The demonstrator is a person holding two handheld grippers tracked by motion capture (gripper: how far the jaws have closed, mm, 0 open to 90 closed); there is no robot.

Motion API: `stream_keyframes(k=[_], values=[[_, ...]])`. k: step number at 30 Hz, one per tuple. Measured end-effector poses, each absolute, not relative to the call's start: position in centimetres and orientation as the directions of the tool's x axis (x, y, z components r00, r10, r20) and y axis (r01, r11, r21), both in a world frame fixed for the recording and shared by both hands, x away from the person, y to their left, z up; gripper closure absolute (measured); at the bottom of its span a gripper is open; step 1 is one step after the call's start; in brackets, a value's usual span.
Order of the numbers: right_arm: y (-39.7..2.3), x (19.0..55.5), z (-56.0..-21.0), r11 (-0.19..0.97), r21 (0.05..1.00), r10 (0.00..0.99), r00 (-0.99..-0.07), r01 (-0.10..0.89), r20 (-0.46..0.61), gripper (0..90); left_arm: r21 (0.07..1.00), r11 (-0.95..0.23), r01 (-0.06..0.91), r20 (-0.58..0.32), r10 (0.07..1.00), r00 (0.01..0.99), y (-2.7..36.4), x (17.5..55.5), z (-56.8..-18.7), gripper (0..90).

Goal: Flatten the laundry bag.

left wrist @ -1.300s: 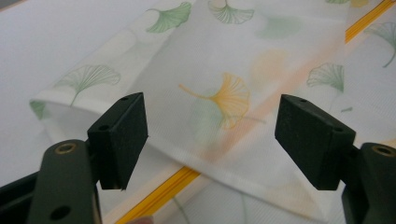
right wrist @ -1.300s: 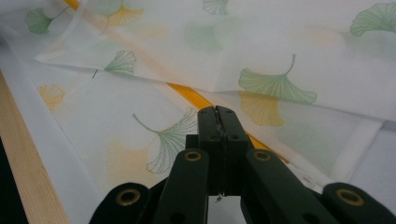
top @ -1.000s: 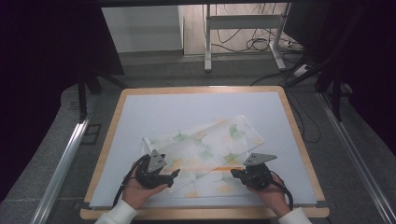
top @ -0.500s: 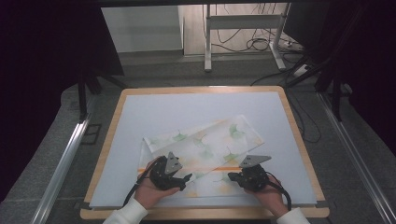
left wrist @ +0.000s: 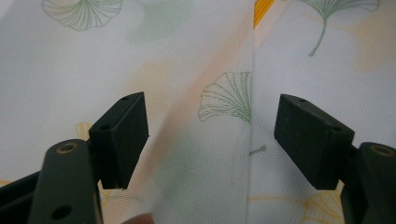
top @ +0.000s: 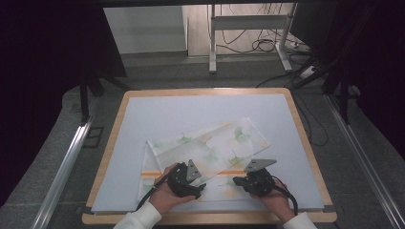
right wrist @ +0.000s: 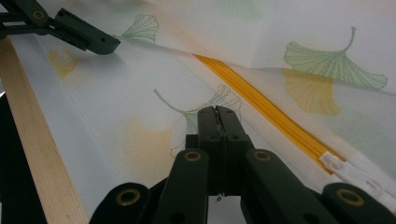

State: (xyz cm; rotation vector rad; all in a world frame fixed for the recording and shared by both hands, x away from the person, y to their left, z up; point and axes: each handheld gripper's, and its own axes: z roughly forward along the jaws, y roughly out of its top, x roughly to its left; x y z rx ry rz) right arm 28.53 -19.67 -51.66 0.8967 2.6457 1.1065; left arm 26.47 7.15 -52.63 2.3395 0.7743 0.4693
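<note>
High view, cloth: a white pillowcase (top: 205, 148) printed with green and yellow ginkgo leaves is lying on the near half of the table (top: 200, 107), one flap already folded over aslant, the near edge running along the table's front rim.
High view, hands: the left gripper (top: 184, 180) and the right gripper (top: 255, 180) are both resting over the near edge of the pillowcase, well apart from each other.
Left gripper view, jaws: standing wide apart over the fabric, with a folded edge of the pillowcase (left wrist: 196, 116) running between them; the pads are pressing on nothing.
Right gripper view, jaws: the right gripper (right wrist: 218, 116) is closed tight, pads together, apparently pinching a thin layer of the pillowcase (right wrist: 154, 93) beside the orange zipper (right wrist: 261, 109); the left gripper (right wrist: 100, 44) is lying farther off on the cloth.
Progress, judged: folding is partly done, one fold laid.
Remaining, judged: the left side is not yet gripped; further folds are still to come.
</note>
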Motion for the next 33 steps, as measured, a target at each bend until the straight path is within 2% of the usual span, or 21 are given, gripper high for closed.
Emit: stream_keyframes(k=[7,8,13,18,21,24,28,33], values=[[-19.5,28.5,-51.7,0.558,0.681,0.566,-0.817,0.474,0.105,89.0,0.646,-0.636,0.423,0.125,0.635,0.763,7.2,26.6,-52.8,29.3],[-19.5,28.5,-51.8,0.562,0.679,0.566,-0.818,0.473,0.101,89.0,0.645,-0.631,0.431,0.114,0.638,0.762,7.3,26.7,-52.9,32.5],[-19.3,28.5,-51.9,0.567,0.673,0.562,-0.82,0.475,0.105,89.0,0.648,-0.618,0.445,0.087,0.641,0.762,7.5,26.9,-52.9,37.6],[-19.2,28.5,-52.0,0.571,0.668,0.563,-0.82,0.477,0.104,88.9,0.648,-0.605,0.463,0.052,0.641,0.766,7.7,27.2,-52.9,50.3],[-19.2,28.5,-52.0,0.574,0.665,0.563,-0.82,0.478,0.103,88.9,0.648,-0.606,0.462,0.064,0.647,0.76,7.8,27.2,-52.9,62.4],[-19.1,28.5,-52.0,0.577,0.664,0.561,-0.822,0.476,0.102,88.7,0.644,-0.609,0.463,0.065,0.647,0.76,7.6,27.4,-52.8,67.2],[-19.1,28.5,-52.0,0.578,0.665,0.561,-0.822,0.474,0.098,88.5,0.639,-0.619,0.457,0.09,0.65,0.755,7.4,27.4,-52.8,79.3],[-19.0,28.5,-52.0,0.581,0.665,0.558,-0.824,0.47,0.096,88.5,0.648,-0.607,0.46,0.079,0.654,0.752,7.5,27.5,-52.7,85.2]])
